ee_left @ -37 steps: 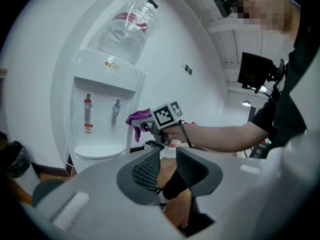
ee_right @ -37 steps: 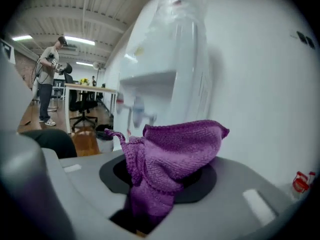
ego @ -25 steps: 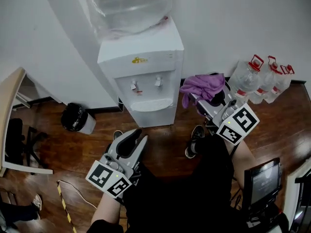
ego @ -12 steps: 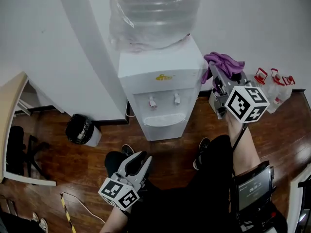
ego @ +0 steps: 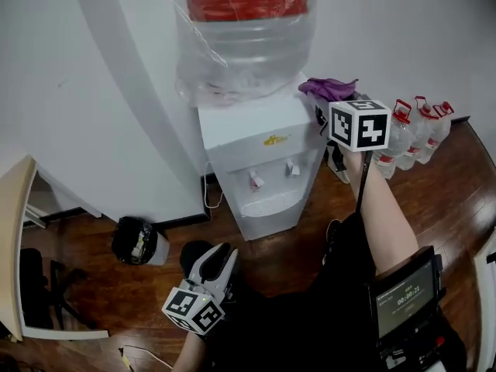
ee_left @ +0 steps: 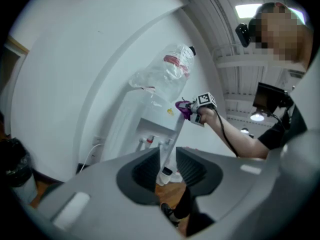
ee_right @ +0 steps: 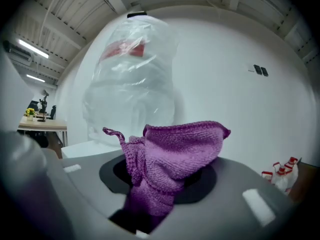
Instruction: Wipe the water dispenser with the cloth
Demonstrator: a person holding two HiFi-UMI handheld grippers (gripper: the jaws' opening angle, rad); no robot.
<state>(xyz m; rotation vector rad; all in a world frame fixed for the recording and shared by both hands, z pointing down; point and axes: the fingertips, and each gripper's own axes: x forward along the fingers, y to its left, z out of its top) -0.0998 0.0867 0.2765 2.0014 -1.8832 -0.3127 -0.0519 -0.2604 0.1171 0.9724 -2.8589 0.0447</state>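
Cloth [ee_right: 170,159] clamped in my right gripper [ego: 324,108], by the water dispenser's [ego: 260,142] far-right top corner. Left gripper [ego: 218,260] narrow, empty, near. Risk: bunched cloth slips out when dragged, or I knock the bottle [ego: 240,29].

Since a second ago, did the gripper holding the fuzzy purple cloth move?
Yes. The right gripper, shut on the purple knitted cloth, rose from beside the white water dispenser's taps to its top right corner.

Crumpled purple cloth [ego: 329,88] near the top of the white water dispenser [ego: 249,129]
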